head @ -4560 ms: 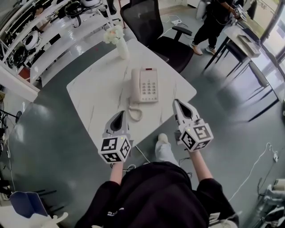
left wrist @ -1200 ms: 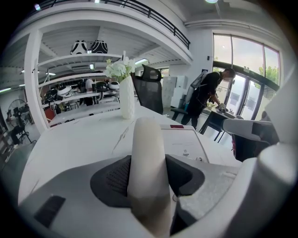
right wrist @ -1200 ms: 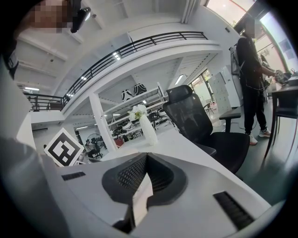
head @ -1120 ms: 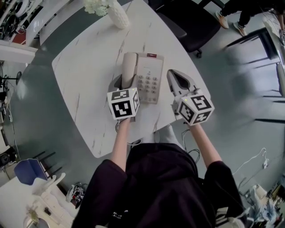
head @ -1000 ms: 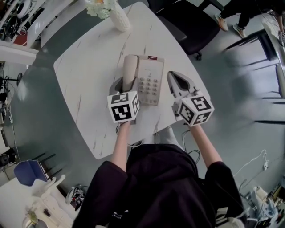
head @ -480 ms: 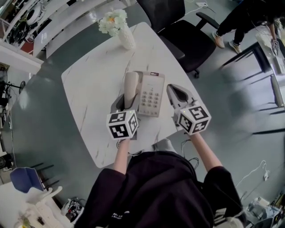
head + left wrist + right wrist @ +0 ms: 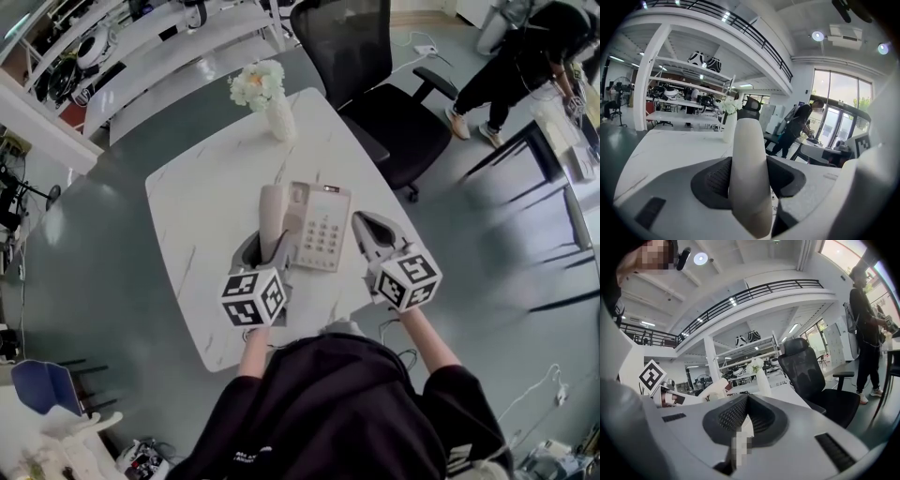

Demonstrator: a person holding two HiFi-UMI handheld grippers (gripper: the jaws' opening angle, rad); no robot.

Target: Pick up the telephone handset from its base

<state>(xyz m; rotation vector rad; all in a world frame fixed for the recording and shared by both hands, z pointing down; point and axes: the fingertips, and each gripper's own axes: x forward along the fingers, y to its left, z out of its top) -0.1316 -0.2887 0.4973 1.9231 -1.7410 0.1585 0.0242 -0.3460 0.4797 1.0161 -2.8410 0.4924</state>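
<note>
The cream handset (image 7: pixel 272 218) is clamped near its lower end between the jaws of my left gripper (image 7: pixel 265 246), tilted up off the left side of the phone base (image 7: pixel 323 228) on the white marble table (image 7: pixel 202 216). In the left gripper view the handset (image 7: pixel 747 140) stands upright between the dark pads of the left gripper (image 7: pixel 749 180). My right gripper (image 7: pixel 364 225) hovers just right of the base, shut and empty. In the right gripper view the right gripper (image 7: pixel 744 401) has its pads together, and the handset (image 7: pixel 712 391) shows off to the left.
A white vase of flowers (image 7: pixel 278 112) stands at the table's far edge. A black office chair (image 7: pixel 375 84) sits behind the table on the right. A person (image 7: pixel 525 56) stands by desks at the far right. Shelving (image 7: pixel 141 37) runs along the far left.
My left gripper has risen with the handset, lifting it off the base's cradle. My right gripper has risen a little too, still shut beside the base.
</note>
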